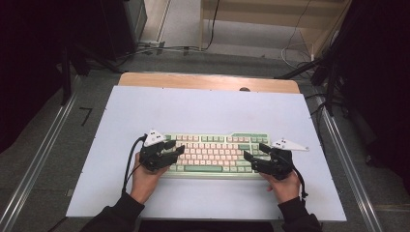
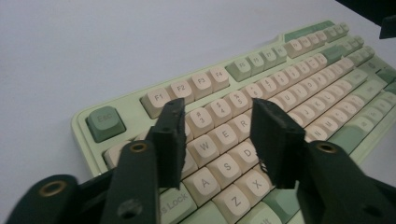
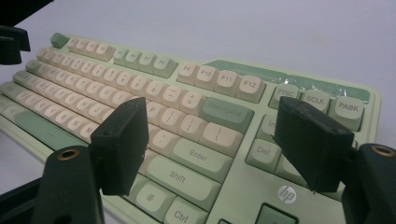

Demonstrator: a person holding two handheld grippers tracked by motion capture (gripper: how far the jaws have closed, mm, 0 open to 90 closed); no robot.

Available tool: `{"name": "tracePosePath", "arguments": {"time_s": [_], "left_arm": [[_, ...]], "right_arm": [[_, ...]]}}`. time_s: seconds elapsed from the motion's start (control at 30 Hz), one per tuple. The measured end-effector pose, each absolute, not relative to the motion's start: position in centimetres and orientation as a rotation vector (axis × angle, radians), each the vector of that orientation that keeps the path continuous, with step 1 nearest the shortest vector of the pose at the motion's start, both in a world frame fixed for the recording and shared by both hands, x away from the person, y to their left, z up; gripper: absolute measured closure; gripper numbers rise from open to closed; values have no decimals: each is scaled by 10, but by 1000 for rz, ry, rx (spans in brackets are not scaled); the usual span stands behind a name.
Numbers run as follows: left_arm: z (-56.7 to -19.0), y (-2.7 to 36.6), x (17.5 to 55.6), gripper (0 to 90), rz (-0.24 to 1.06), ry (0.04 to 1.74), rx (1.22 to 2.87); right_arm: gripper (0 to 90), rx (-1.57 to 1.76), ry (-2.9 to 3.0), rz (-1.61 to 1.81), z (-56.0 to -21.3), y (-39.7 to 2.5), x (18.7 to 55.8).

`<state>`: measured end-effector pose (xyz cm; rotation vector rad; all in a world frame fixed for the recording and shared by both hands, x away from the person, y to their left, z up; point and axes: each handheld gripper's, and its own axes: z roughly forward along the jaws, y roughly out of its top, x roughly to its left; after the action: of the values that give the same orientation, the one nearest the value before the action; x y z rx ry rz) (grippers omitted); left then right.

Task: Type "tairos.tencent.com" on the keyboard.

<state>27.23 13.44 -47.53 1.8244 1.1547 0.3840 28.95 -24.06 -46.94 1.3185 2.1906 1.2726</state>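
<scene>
A pale green keyboard (image 1: 212,152) with cream and green keys lies on the white table top, near the front. My left gripper (image 1: 177,147) hovers over its left end, jaws open above the letter keys. In the left gripper view the keyboard (image 2: 243,93) runs off to the right and the left gripper (image 2: 217,126) holds nothing, with W and E showing between its jaws. My right gripper (image 1: 255,151) sits at the keyboard's right end, open. In the right gripper view, the right gripper (image 3: 224,128) spans the Enter and Shift keys of the keyboard (image 3: 196,116), empty.
The white table top (image 1: 203,111) has a bare wooden strip (image 1: 208,81) along its far edge. Metal rails (image 1: 338,145) run down both sides. Cables and dark stands (image 1: 329,67) lie on the floor behind. Free white surface lies beyond the keyboard.
</scene>
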Motion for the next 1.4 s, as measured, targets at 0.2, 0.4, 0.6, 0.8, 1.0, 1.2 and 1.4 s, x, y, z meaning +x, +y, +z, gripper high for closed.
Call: {"name": "tracePosePath", "arguments": {"time_s": [0.2,0.4,0.6,0.8,1.0,1.2,1.4], "left_arm": [[-479,136,272,894,363,1151,1850],[-481,137,271,900,369,1168,1872],[-486,136,270,900,359,1184,1908],[-488,135,270,900,361,1202,1924],[-490,135,271,900,354,1202,1935],[-491,134,271,900,343,1205,1934],[-482,143,269,609,326,1186,1806]], "right_arm": [[243,1316,2196,1268,-470,-240,289],[242,1319,2198,1267,-470,-240,289],[242,1319,2197,1267,-470,-240,289],[242,1315,2200,1267,-470,-240,289],[242,1317,2201,1268,-470,-240,288],[242,1318,2202,1264,-470,-239,288],[242,1319,2197,1267,-470,-240,288]]}}
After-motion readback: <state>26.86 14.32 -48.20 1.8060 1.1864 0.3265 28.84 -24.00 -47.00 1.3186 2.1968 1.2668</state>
